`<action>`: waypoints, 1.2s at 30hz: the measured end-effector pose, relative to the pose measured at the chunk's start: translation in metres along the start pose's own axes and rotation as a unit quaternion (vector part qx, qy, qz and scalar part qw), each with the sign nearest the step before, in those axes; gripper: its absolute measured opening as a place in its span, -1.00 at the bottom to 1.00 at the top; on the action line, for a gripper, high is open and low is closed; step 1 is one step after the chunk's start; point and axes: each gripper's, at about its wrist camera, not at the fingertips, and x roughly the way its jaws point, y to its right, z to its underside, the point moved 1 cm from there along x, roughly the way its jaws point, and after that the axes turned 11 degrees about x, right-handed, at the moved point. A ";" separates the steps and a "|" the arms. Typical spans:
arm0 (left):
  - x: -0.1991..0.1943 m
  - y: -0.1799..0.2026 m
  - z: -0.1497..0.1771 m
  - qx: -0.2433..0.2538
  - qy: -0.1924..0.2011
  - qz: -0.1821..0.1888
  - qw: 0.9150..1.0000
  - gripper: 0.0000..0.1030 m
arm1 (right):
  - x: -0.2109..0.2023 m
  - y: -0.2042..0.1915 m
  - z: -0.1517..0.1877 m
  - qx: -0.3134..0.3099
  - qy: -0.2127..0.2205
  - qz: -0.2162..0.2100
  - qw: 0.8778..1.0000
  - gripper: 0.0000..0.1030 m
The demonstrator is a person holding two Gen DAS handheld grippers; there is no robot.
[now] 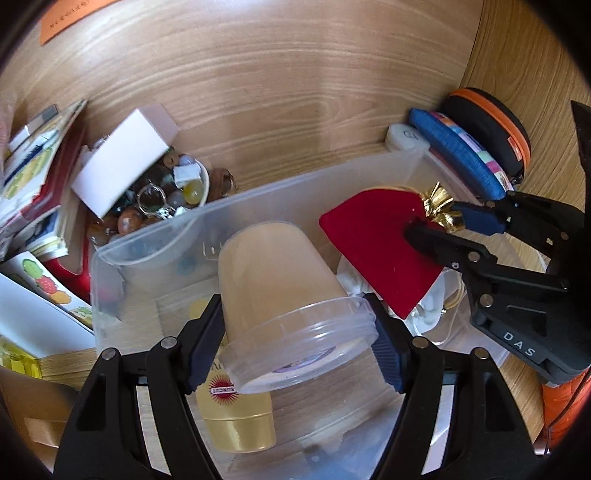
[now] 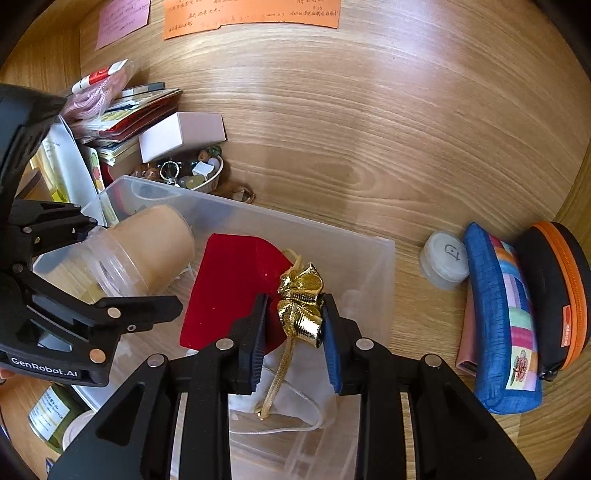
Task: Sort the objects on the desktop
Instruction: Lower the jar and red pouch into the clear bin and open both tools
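Risk: the red velvet pouch (image 2: 229,291) hangs from its gold bow (image 2: 301,301) alone, pinched in the right claw (image 2: 295,325); it may slip free. The beige jar (image 1: 280,280), clear-lidded and tilted, is clamped in the left claw (image 1: 295,339); it may pivot. Both hang over the clear bin (image 2: 373,258) on the table (image 2: 369,129)

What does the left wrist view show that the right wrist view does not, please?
Only the left wrist view shows the gold Suncut bottle lying in the bin under the jar.

Only the right wrist view shows the pink note at the desk's far edge and the white drawstring bag under the red pouch.

Both show the clear bin, the left gripper shut on the jar, the right gripper shut on the gold bow of the red pouch, and the blue case.
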 end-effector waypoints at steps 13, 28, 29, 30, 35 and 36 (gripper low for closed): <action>0.006 0.008 -0.001 0.020 -0.025 -0.013 0.999 0.38 | -0.008 -0.001 0.003 -0.010 0.005 -0.014 1.000 -0.08; -0.038 -0.005 0.007 0.007 0.005 -0.045 0.999 0.39 | -0.049 0.002 -0.008 0.009 0.025 -0.021 0.999 0.28; -0.043 -0.006 0.008 0.005 0.009 -0.045 0.999 0.39 | -0.053 0.003 -0.008 0.011 0.027 -0.023 0.999 0.28; -0.047 -0.007 0.010 0.004 0.011 -0.044 0.999 0.39 | -0.058 0.003 -0.007 0.013 0.028 -0.027 0.999 0.28; -0.070 -0.004 0.018 0.001 0.029 -0.052 0.998 0.47 | -0.079 -0.005 -0.002 0.007 0.040 -0.020 0.999 0.29; -0.074 -0.003 0.019 0.001 0.034 -0.054 0.998 0.50 | -0.082 -0.007 -0.001 0.005 0.041 -0.018 0.999 0.29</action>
